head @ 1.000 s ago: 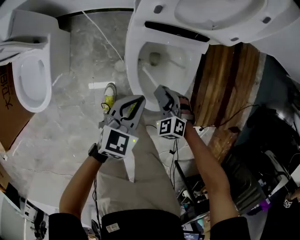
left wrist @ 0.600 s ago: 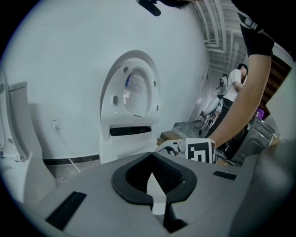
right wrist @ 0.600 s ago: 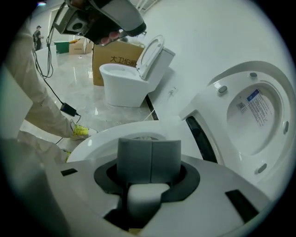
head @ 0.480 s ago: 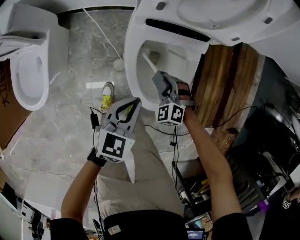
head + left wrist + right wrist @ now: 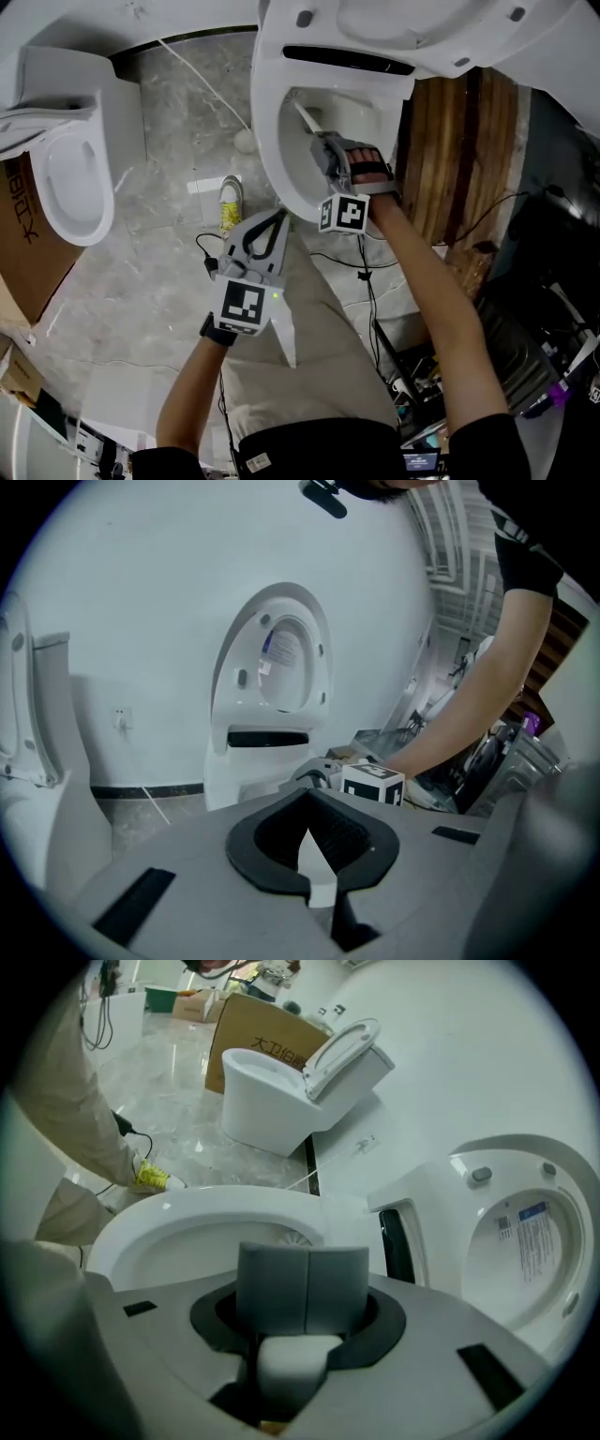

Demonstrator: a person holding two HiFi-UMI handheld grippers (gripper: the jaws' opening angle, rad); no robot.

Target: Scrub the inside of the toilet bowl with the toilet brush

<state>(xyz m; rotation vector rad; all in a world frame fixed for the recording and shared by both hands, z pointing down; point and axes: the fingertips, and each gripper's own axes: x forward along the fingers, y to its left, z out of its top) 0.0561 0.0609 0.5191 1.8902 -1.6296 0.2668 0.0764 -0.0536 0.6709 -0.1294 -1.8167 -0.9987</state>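
Marble floor round bowl. Brush clamped in right claw; left claw closed, empty. Risk: handle twisted loose if pressed hard.

Grey stone floor. White wall. Second toilet stood left, brown box beside. Wood boards right.

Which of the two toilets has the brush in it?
The middle toilet, where the right gripper holds the toilet brush in its bowl. The left toilet has no brush.
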